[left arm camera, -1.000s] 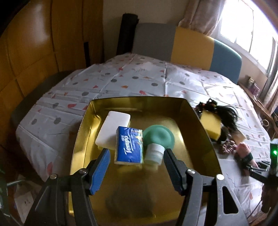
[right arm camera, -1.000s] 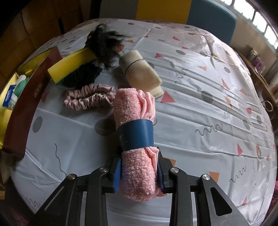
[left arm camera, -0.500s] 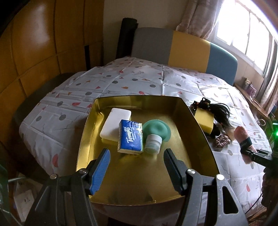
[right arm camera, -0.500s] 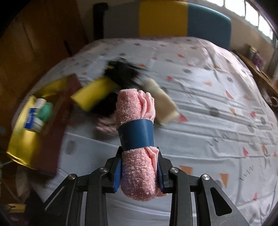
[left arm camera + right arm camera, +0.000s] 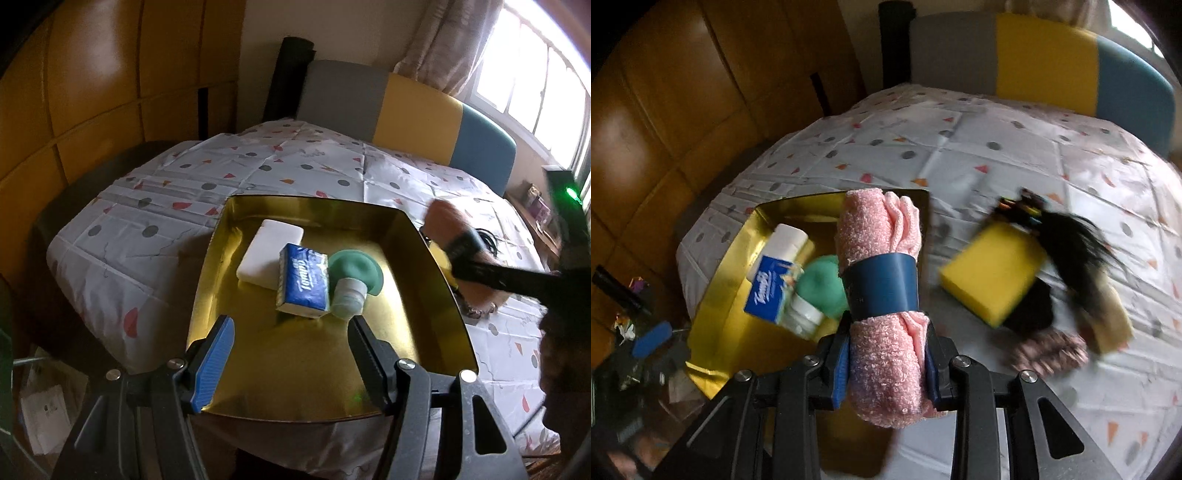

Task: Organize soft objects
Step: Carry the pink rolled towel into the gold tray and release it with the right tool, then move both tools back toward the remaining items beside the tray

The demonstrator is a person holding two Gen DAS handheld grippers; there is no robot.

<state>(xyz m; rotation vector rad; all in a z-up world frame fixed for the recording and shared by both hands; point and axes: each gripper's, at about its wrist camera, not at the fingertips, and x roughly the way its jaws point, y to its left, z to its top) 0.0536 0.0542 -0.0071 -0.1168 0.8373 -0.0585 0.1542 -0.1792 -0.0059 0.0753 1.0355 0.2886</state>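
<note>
The desk [image 5: 155, 221], under a pale cloth dotted with grey spots and coloured triangles, fills both views. On its near left part sits a wide gold tray [image 5: 207, 295], holding a white block [image 5: 264, 251], a blue tissue pack [image 5: 303, 282] and a green-capped bottle [image 5: 349, 291], all bunched at the far middle. Right of the tray lies the unsorted pile: a yellow sponge [image 5: 990, 273], a black hairpiece [image 5: 1075, 251], a beige roll [image 5: 1115, 321] and a pink scrunchie [image 5: 1049, 347], blurred in the right wrist view.

The right hand-held gripper [image 5: 888, 354] is clamped on the lower half of a rolled pink towel [image 5: 879, 236] with a blue band, carried in the air at the tray's right wall. The left hand-held gripper [image 5: 290, 339] hangs over the tray's near floor with its jaws wide apart and nothing between them.

Risks, as I judge them: the towel is gripped well below its middle, so its top could droop and catch the tray's right wall on the way in. Lowered where it now points, it could knock the bottle or tissue pack; the bare near floor looks safer. The left hand-held gripper waits there, so the two could collide.
</note>
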